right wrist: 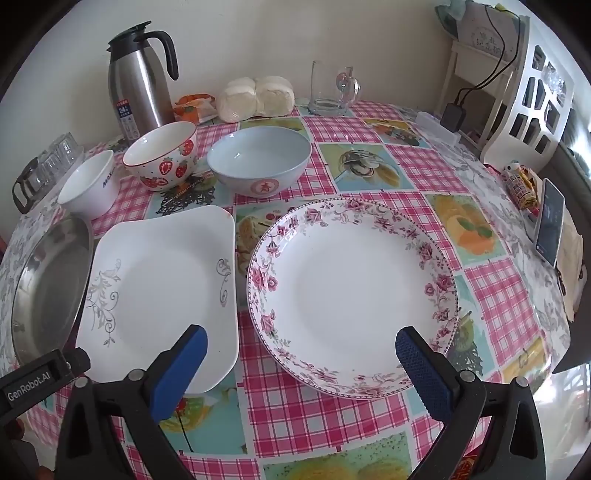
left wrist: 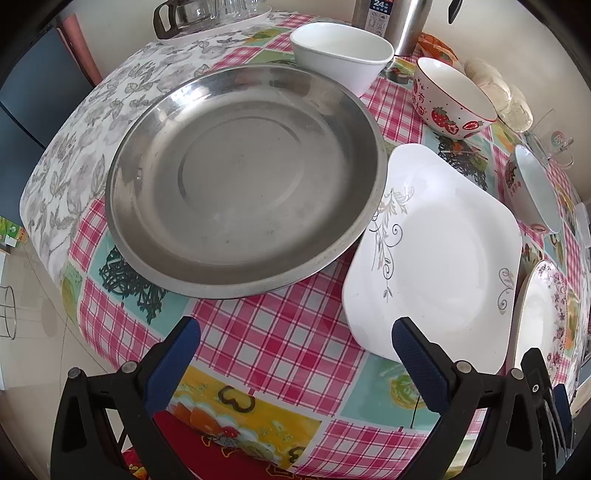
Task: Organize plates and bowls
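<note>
A big steel plate point(left wrist: 243, 177) lies on the chequered tablecloth, its right rim over the edge of a square white plate point(left wrist: 439, 254). Behind them stand a white bowl point(left wrist: 341, 53), a strawberry bowl point(left wrist: 448, 98) and a pale blue bowl point(left wrist: 532, 188). My left gripper point(left wrist: 295, 332) hangs open above the cloth, in front of both plates, holding nothing. In the right wrist view a round flowered plate point(right wrist: 351, 291) lies right of the square plate point(right wrist: 162, 288); the bowls point(right wrist: 258, 160) stand behind. My right gripper point(right wrist: 301, 339) is open over the flowered plate's near rim.
A steel thermos jug point(right wrist: 138, 79), wrapped buns point(right wrist: 255, 98) and a glass mug point(right wrist: 330, 88) stand at the table's back. Glassware on a tray point(left wrist: 210, 16) is at the far left. A phone point(right wrist: 550, 223) lies at the right edge, next to a white shelf point(right wrist: 532, 74).
</note>
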A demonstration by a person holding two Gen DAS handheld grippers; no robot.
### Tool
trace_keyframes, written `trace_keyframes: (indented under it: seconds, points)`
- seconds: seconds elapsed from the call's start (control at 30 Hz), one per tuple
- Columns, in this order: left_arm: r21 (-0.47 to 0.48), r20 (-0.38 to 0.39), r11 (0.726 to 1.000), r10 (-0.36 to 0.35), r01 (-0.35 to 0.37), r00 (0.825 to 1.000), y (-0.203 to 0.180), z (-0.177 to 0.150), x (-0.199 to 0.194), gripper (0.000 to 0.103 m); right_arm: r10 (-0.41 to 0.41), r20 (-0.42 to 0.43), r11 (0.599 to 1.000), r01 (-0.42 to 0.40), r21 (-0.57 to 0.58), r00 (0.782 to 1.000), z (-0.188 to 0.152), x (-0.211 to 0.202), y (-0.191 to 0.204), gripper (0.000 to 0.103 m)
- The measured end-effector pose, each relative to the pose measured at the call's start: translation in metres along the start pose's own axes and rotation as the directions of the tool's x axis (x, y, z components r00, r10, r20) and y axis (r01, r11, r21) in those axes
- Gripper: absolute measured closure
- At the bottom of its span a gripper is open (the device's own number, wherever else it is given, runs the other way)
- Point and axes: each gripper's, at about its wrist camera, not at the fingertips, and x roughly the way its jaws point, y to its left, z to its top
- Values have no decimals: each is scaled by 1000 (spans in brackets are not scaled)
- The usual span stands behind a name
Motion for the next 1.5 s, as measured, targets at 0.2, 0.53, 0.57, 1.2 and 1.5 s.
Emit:
trace_keyframes:
  seconds: [0.2,0.53,0.57,1.2,1.5]
  points:
    - [-2,-9,1000,-2,2,1000,2,0,1,0,0,-3,1000,0,0,1000,0,0,1,0]
    - [-6,-19,1000,1,-1,1000,2,1,3,0,3,-9,1000,-3,1,1000,-1,2,0,0]
    - [-6,-19,1000,1,-1,1000,1,1,3,0,3,-10,1000,-3,1,1000,-1,2,0,0]
    - [-7,-22,1000,3,-3,1000,0,2,4,0,2,-18,1000,-2,-3,1000,-2,4,2,0]
    - [-8,-23,1000,3,-3,1000,0,2,4,0,2,-20,1000,-2,-4,1000,-3,5,2,0]
